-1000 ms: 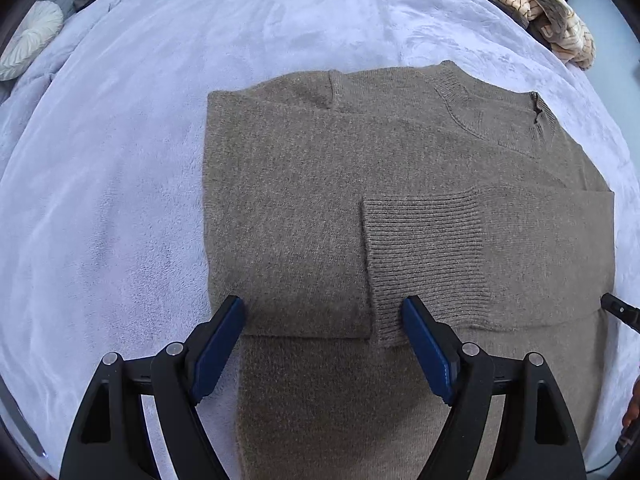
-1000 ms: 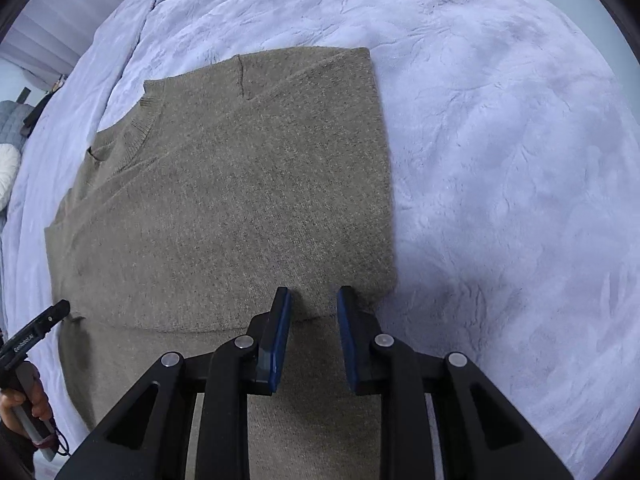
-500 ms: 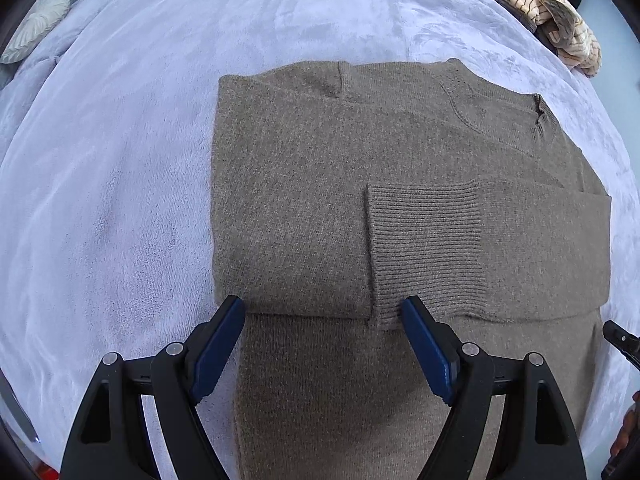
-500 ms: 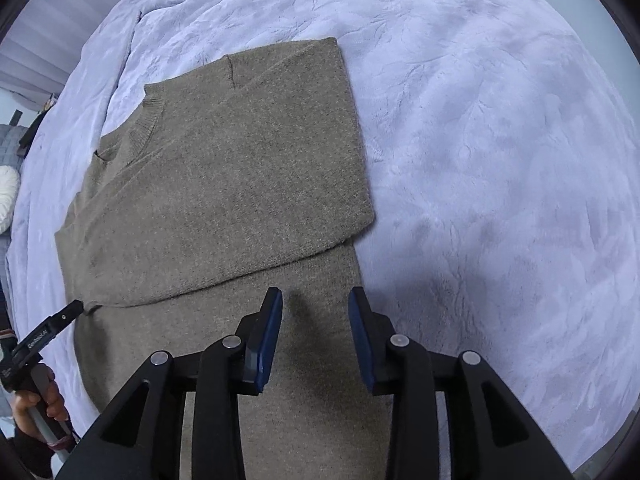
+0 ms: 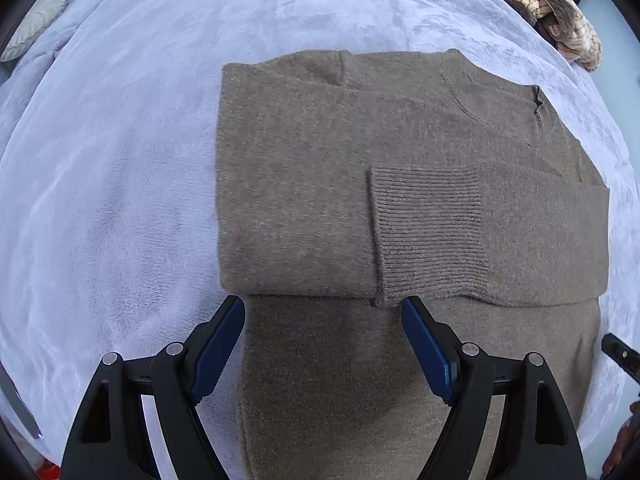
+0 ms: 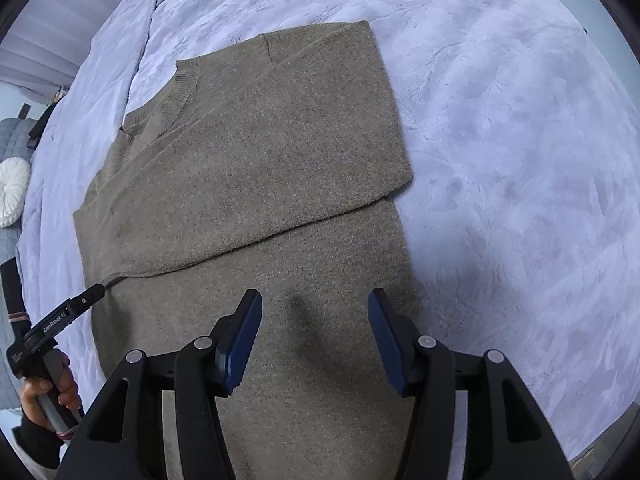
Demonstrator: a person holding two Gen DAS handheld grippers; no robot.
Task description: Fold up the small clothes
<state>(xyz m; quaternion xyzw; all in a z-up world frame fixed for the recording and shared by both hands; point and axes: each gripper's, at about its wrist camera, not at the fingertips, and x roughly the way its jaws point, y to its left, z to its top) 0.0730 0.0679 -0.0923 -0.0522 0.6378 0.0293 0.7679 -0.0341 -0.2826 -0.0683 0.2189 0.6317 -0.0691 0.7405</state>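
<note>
A brown knit sweater (image 5: pixel 320 184) lies flat on the pale blue blanket (image 5: pixel 104 208), both sleeves folded across the chest; the ribbed cuff (image 5: pixel 432 232) of one sleeve shows in the left wrist view. My left gripper (image 5: pixel 324 320) hangs open over the lower edge of the folded sleeves, with nothing between its pads. In the right wrist view the same sweater (image 6: pixel 256 152) fills the middle. My right gripper (image 6: pixel 316 320) hovers above the sweater's body below the folded sleeve, its jaws opening, nothing between them. The left gripper's tip (image 6: pixel 86 300) and the hand holding it appear at the left edge.
A striped garment pile (image 5: pixel 560 20) lies at the bed's far right corner. A round white cushion (image 6: pixel 12 192) and a leaf-patterned pillow (image 5: pixel 36 24) sit off the bed's side. Bare blanket (image 6: pixel 520 160) spreads to the sweater's right.
The right gripper let go of the sleeve's edge, opened wider and drew back and up over the sweater's body. The left gripper stayed open and shifted only slightly.
</note>
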